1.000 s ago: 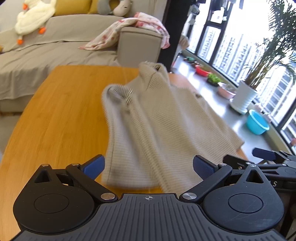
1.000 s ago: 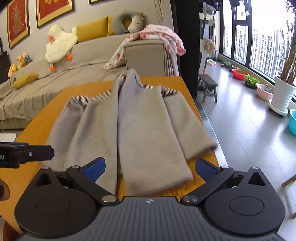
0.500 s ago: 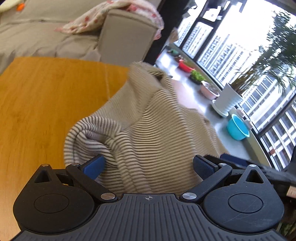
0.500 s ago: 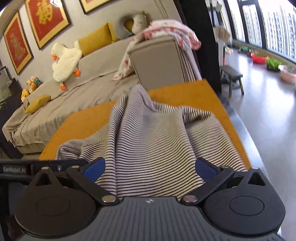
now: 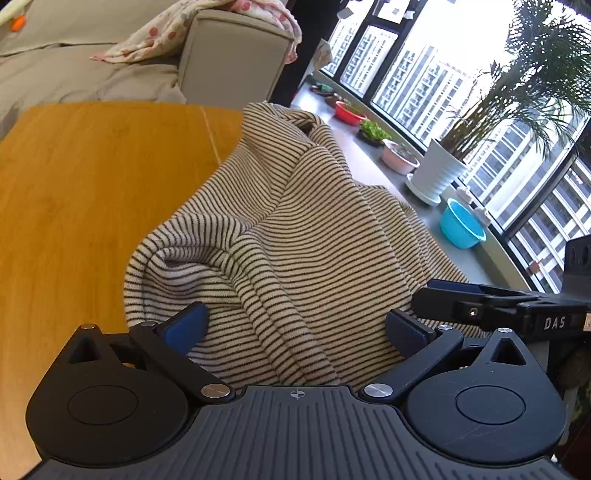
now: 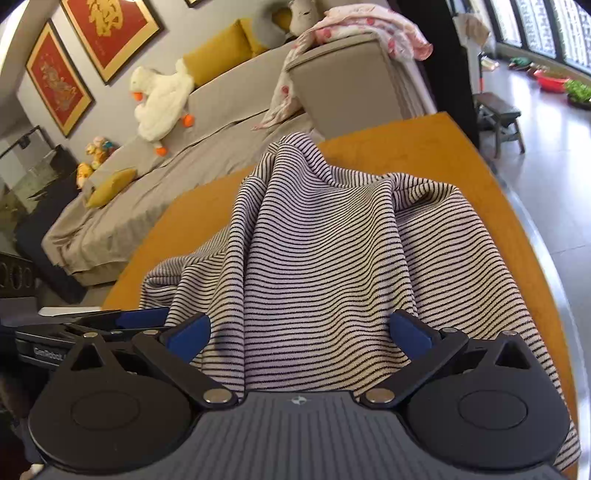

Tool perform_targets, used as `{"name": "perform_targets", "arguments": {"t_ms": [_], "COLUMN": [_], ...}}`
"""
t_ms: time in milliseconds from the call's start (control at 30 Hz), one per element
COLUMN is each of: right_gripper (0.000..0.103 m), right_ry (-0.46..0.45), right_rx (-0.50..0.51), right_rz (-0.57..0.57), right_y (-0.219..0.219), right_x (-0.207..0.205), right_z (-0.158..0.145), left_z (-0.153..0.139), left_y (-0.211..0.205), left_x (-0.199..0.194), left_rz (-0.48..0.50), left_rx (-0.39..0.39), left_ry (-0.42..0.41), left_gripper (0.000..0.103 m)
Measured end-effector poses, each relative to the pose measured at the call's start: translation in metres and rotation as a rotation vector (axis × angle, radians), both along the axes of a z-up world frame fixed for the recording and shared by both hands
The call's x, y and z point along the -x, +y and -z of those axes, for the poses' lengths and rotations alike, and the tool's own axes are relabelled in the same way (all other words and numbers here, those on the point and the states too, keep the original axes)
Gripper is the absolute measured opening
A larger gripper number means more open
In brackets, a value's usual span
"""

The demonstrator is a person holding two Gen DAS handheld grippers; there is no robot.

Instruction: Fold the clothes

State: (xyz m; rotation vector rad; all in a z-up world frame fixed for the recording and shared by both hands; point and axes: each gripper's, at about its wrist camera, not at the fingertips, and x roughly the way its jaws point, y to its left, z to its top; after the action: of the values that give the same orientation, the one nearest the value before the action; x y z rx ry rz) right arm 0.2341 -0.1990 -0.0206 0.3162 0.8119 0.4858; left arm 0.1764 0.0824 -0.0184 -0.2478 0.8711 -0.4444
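Observation:
A cream sweater with thin dark stripes [image 5: 295,240] lies bunched on the orange wooden table [image 5: 92,177]. My left gripper [image 5: 295,328] is open, its blue pads wide apart, with the near edge of the cloth between them. My right gripper [image 6: 299,332] is also open over the sweater [image 6: 325,258], cloth lying between its pads. The right gripper shows from the side at the right of the left wrist view [image 5: 480,306]. The left gripper shows at the left of the right wrist view [image 6: 110,321].
A grey sofa [image 6: 221,110] with a plush duck [image 6: 162,99] and a floral blanket [image 6: 369,22] stands behind the table [image 6: 424,147]. On the window side are a potted plant [image 5: 436,173], a blue basin [image 5: 461,225] and a small stool [image 6: 498,118].
Both grippers have moved forward and down onto the sweater. The cloth, which lay flat a second ago, is now pushed up into folds and fills the space between both pairs of pads.

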Motion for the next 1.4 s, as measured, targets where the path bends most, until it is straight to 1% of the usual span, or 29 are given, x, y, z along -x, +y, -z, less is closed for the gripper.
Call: {"name": "perform_targets", "arguments": {"t_ms": [100,200,233,267,333,367,400,433,500,533,600,700,733,800,833,867,933,1000,1067,1100,1133,1167,1200,1233,1267,1333,1367,1400], "right_gripper": [0.103,0.103,0.103,0.103,0.103,0.103,0.103,0.103,0.103,0.103,0.103,0.103,0.103,0.103,0.103,0.103,0.103,0.103,0.103,0.103,0.103,0.103,0.103,0.102,0.097,0.091,0.086,0.083], "right_ry": [0.01,-0.029,-0.042,-0.047,-0.03,-0.02,-0.006,0.006,0.019,0.016,0.009,-0.01,-0.019,-0.055,-0.073,-0.087,-0.08,-0.059,-0.043,-0.039,-0.046,-0.081,-0.133,-0.194,-0.244,-0.299,-0.304,-0.305], "right_rx": [-0.026,0.01,0.022,0.022,-0.014,-0.039,-0.074,-0.107,-0.158,-0.167,-0.16,-0.088,-0.056,0.043,0.098,0.152,0.234,0.306,0.327,0.328,0.33,0.34,0.366,0.402,0.433,0.481,0.495,0.519], "right_rz": [-0.041,-0.045,-0.039,-0.029,0.003,0.019,0.035,0.05,0.071,0.076,0.083,0.081,0.077,0.055,0.045,0.037,0.027,0.012,-0.011,-0.017,-0.017,-0.006,0.002,0.01,0.013,0.005,-0.007,-0.027], "right_y": [0.0,0.007,0.01,0.01,0.007,0.004,0.0,-0.004,-0.01,-0.011,-0.009,0.003,0.008,0.022,0.03,0.038,0.05,0.061,0.064,0.064,0.064,0.065,0.069,0.074,0.081,0.096,0.104,0.114], "right_x": [0.024,0.047,0.05,0.052,0.049,0.047,0.044,0.041,0.039,0.038,0.039,0.044,0.046,0.052,0.055,0.057,0.055,0.049,0.039,0.035,0.031,0.029,0.027,0.024,0.02,0.006,-0.005,-0.015], "right_z": [-0.001,-0.001,-0.001,-0.002,-0.002,-0.002,-0.001,0.0,0.003,0.004,0.005,0.004,0.003,0.002,0.002,0.002,0.001,-0.002,-0.008,-0.011,-0.016,-0.023,-0.03,-0.037,-0.043,-0.046,-0.043,-0.037], "left_z": [-0.007,-0.015,-0.016,-0.012,0.0,0.001,0.001,0.001,0.001,-0.006,-0.023,-0.05,-0.062,-0.08,-0.083,-0.082,-0.07,-0.053,-0.035,-0.028,-0.028,-0.03,-0.034,-0.04,-0.047,-0.06,-0.067,-0.07], "left_y": [0.01,0.014,0.014,0.014,0.015,0.015,0.014,0.014,0.014,0.02,0.037,0.063,0.076,0.102,0.114,0.124,0.133,0.125,0.102,0.097,0.095,0.093,0.09,0.087,0.083,0.076,0.072,0.067], "left_x": [0.026,0.041,0.043,0.041,0.034,0.031,0.028,0.025,0.019,0.014,0.004,-0.011,-0.015,-0.023,-0.029,-0.035,-0.046,-0.051,-0.051,-0.046,-0.039,-0.031,-0.025,-0.023,-0.022,-0.019,-0.018,-0.021], "left_rz": [0.001,0.071,0.087,0.084,0.066,0.06,0.054,0.051,0.047,0.029,-0.018,-0.089,-0.128,-0.212,-0.25,-0.277,-0.295,-0.279,-0.236,-0.202,-0.164,-0.125,-0.091,-0.081,-0.078,-0.07,-0.067,-0.056], "left_rx": [0.014,0.104,0.125,0.154,0.216,0.223,0.223,0.248,0.314,0.349,0.423,0.532,0.522,0.46,0.433,0.409,0.342,0.229,0.101,0.045,0.005,-0.032,-0.064,-0.085,-0.104,-0.141,-0.159,-0.14], "left_ry": [0.044,0.049,0.057,0.086,0.158,0.165,0.163,0.159,0.15,0.124,0.058,-0.042,-0.1,-0.182,-0.188,-0.168,-0.096,-0.041,-0.016,-0.012,-0.02,-0.031,-0.053,-0.088,-0.125,-0.2,-0.237,-0.245], "left_gripper": [0.103,0.103,0.103,0.103,0.103,0.103,0.103,0.103,0.103,0.102,0.1,0.099,0.099,0.099,0.099,0.099,0.099,0.1,0.1,0.1,0.101,0.102,0.102,0.103,0.103,0.103,0.103,0.103]}}
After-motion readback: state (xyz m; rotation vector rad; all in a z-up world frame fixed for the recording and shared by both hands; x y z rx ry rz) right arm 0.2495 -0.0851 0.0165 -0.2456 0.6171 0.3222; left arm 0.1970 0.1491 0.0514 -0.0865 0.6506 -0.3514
